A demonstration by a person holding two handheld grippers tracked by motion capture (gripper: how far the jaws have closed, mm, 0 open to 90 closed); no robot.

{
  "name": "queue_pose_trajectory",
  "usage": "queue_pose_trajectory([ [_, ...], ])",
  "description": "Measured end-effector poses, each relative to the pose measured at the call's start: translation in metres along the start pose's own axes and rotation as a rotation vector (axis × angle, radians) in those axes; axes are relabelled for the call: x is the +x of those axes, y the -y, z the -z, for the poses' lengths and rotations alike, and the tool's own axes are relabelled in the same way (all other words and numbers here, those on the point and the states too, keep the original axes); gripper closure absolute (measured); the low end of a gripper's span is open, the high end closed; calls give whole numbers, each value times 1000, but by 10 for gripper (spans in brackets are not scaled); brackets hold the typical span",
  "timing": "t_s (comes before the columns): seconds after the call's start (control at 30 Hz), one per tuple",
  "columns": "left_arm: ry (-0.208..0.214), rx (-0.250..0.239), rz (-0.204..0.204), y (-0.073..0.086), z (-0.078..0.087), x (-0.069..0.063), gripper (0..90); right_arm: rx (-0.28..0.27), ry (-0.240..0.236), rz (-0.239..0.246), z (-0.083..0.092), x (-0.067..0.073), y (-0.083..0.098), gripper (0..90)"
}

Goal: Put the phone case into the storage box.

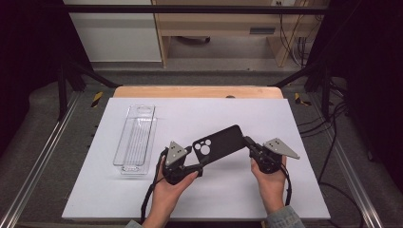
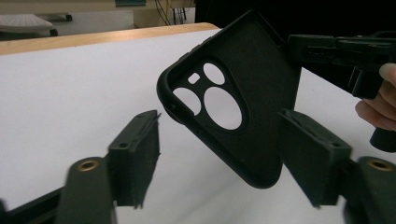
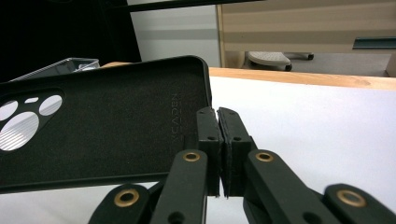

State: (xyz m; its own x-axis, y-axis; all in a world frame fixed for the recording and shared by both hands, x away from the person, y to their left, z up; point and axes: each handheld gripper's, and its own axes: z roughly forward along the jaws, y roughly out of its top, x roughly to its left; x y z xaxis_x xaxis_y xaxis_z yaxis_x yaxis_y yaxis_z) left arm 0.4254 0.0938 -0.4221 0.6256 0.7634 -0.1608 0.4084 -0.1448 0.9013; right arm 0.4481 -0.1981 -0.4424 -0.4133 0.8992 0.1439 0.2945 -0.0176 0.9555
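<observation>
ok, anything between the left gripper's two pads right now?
Yes: in the left gripper view the black phone case hangs between the left gripper pads, camera cutouts facing it, not pressed yet; right gripper pinches its far edge.

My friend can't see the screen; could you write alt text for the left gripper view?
A black phone case with round camera holes hangs tilted above a white table, pinched at its far edge by the right gripper. The left gripper has open jaws on either side of its lower corner.
</observation>
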Motion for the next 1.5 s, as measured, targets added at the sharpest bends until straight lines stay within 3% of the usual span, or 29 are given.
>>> queue_pose_trajectory([
  [0.1, 22, 8, 33, 1, -1, 2, 364, -2, -1, 0, 0, 0, 0, 887],
  [0.43, 48, -13, 84, 2, 1, 5, 604, -3, -4, -3, -1, 0, 1, 887],
  [0.53, 62, -22, 112, 3, 1, 6, 661, 2, -9, -4, -2, 0, 2, 887],
  [0.77, 70, -50, 132, 2, 3, 5, 753, 10, -14, -6, -3, -1, 3, 888],
  [0.97, 97, -88, 163, 0, 4, 5, 814, 13, -18, -16, -4, -2, 4, 890],
  [1.5, 101, -109, 152, -3, 7, 5, 820, 19, -40, -40, -6, -3, 6, 890],
])
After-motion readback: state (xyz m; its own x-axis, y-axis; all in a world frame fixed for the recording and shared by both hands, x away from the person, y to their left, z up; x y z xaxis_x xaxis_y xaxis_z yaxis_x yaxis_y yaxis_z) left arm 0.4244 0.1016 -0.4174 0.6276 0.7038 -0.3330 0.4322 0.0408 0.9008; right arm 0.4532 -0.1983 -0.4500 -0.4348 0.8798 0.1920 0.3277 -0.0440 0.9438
